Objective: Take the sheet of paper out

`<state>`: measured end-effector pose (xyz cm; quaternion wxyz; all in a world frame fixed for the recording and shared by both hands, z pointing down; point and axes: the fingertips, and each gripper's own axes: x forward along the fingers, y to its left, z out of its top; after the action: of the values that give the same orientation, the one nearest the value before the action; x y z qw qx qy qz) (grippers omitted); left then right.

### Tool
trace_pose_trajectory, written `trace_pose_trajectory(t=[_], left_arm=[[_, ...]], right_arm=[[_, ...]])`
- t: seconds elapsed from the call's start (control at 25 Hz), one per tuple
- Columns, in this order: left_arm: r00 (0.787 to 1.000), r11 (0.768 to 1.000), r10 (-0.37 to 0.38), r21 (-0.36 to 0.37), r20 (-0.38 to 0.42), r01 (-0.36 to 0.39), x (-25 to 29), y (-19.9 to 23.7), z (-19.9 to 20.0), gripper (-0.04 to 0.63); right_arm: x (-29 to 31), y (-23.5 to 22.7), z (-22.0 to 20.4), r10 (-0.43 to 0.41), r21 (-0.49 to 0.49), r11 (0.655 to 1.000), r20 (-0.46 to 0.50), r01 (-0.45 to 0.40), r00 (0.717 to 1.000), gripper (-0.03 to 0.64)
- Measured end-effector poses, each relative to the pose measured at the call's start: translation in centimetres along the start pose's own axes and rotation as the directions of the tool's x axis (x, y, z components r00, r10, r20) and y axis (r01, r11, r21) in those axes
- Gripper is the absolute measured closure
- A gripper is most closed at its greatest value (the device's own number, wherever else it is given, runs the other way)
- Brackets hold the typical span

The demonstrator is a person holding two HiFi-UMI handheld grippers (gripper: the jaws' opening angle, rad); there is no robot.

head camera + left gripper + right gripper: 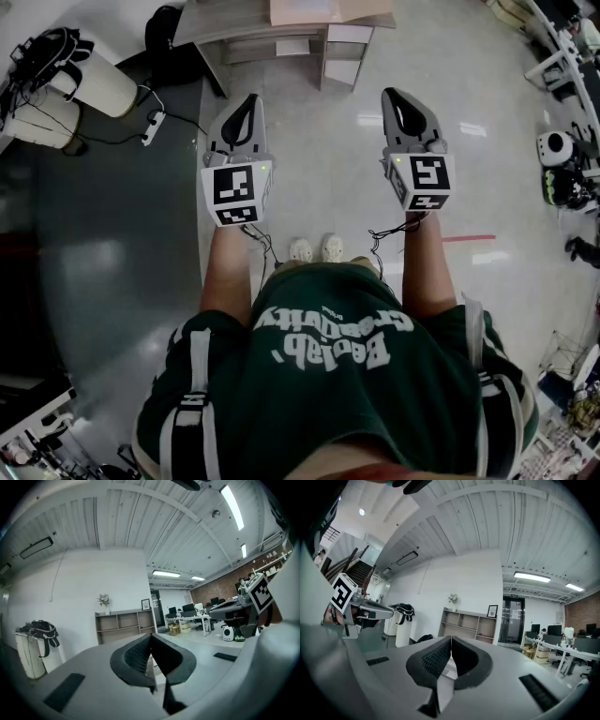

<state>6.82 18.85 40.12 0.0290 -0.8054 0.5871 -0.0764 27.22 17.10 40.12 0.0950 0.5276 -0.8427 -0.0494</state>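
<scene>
I stand on a pale shiny floor and hold both grippers out level in front of me. In the head view my left gripper (250, 100) and my right gripper (393, 94) point away from me, side by side and apart. The left gripper view has the left gripper (151, 635) shut, its black ribbed pads meeting at the tip with nothing between them. My right gripper (451, 639) is shut the same way, with nothing in it. No sheet of paper shows in any view.
A low wooden shelf unit (281, 36) stands against the wall ahead. A white bin with a black bag on it (86, 82) stands at the left. Desks and small machines (560, 155) are off to the right. Red tape (469, 239) marks the floor.
</scene>
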Motion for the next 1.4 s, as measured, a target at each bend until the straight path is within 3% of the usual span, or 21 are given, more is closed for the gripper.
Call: trace_pose_trajectory(t=[0.72,1.4], left_arm=[[1.000,1.000,0.000,-0.016,-0.020,0.000,0.5,1.0,-0.5,0.577],[0.999,0.999,-0.033,-0.021,-0.008,0.033,-1.5,3.4,-1.6,0.577]], right_arm=[[0.8,0.5,-0.4,0.009,0.008,1.000,-0.014,-0.009,1.000,0.581],[0.5,4.3,-0.4,-0.012,0.012,1.000,-0.012,0.012,1.000,0.581]])
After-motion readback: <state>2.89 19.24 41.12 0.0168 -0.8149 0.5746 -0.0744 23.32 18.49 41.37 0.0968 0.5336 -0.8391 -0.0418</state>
